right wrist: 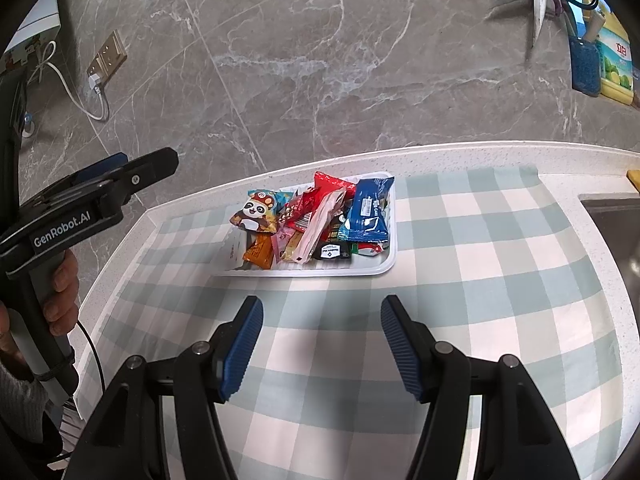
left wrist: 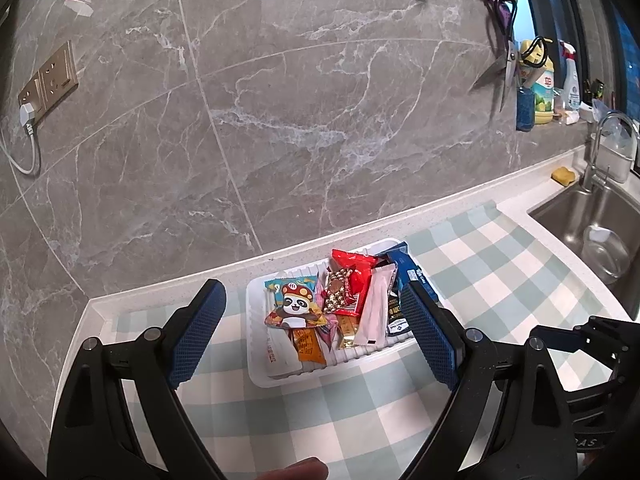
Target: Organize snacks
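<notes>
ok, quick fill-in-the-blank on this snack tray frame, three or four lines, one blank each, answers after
1. The snack packets are piled in a white ____ on the checked cloth.
2. The packet with the panda lies at the tray's ____ end, seen from the right wrist view.
3. The left tool and the right tool are both ____, holding nothing.
4. The steel sink holds a clear glass ____.

Missing words: tray; left; open; bowl

White tray [right wrist: 386,268]; green-white checked cloth [right wrist: 480,248]; grey marble wall [left wrist: 280,120] (white veins).
</notes>
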`<state>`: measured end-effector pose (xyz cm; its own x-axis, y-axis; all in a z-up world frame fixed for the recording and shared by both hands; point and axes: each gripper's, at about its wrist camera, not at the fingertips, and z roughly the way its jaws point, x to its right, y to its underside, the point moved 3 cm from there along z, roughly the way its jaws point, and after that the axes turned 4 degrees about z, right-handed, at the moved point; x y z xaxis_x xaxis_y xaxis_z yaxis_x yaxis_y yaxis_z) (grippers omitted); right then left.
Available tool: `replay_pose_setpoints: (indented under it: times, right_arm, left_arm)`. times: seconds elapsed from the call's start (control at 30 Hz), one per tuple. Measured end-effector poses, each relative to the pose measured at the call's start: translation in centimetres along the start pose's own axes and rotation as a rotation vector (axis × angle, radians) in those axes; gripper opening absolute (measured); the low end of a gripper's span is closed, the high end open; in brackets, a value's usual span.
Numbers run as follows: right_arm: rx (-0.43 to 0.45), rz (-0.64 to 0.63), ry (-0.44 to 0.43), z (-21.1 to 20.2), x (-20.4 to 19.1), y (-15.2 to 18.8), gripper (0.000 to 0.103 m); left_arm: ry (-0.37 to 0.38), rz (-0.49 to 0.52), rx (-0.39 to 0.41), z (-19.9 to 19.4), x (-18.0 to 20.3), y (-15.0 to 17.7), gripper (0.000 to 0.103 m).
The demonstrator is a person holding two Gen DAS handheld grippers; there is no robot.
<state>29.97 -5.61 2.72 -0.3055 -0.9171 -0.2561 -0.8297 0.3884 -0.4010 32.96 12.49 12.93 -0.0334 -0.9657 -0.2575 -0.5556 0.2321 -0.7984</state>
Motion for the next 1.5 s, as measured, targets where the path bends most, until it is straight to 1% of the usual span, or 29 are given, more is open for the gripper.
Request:
replay_pose_setpoints:
  times: [1.5]
  right_arm:
    - [-0.002, 0.004, -0.001, 0.27, -0.1, 0.13, 0.065]
  left_arm:
    - [-0.006, 0.007, 0.006, 0.2, 0.12, 0.11, 0.089]
